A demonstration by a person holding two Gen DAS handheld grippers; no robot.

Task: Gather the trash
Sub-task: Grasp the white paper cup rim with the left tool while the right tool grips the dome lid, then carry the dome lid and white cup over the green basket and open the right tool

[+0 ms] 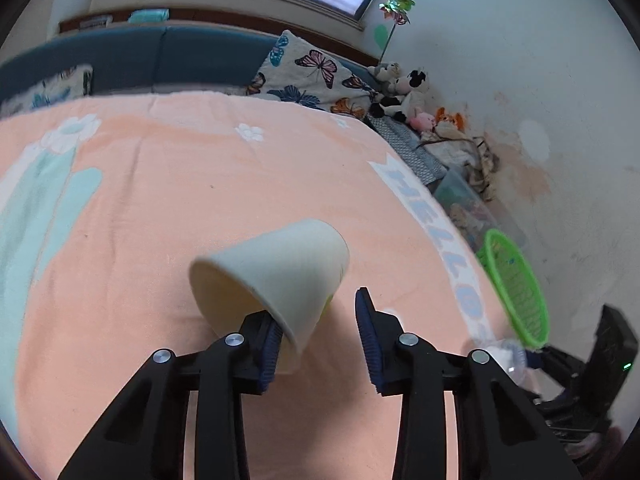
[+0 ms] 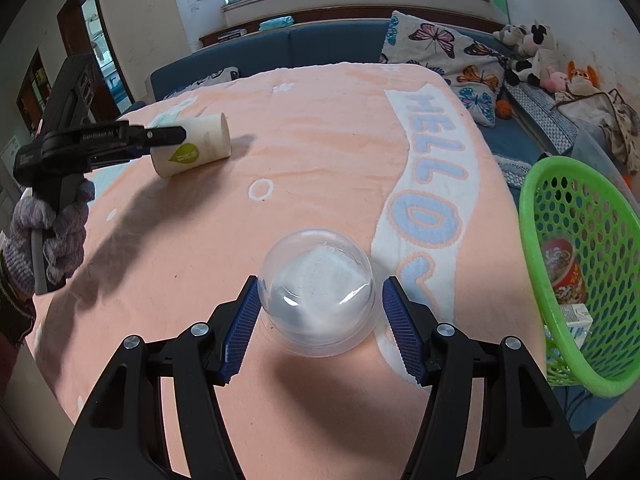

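Note:
A white paper cup [image 1: 276,276] lies on its side on the peach blanket [image 1: 160,200]. My left gripper [image 1: 316,328] is open, its left finger inside the cup's mouth and its right finger outside the wall. The cup also shows in the right wrist view [image 2: 196,144]. A clear plastic dome lid [image 2: 318,300] sits on the blanket between the open fingers of my right gripper [image 2: 318,324], which do not press it. A green mesh basket [image 2: 532,240] stands at the bed's right edge and holds a red cup and a small carton.
Butterfly pillows [image 2: 436,48] and plush toys [image 2: 532,52] lie at the head of the bed. A clear storage box [image 1: 464,200] and clutter sit beside the bed along the wall. The blanket's HELLO strip [image 2: 432,168] runs along the right side.

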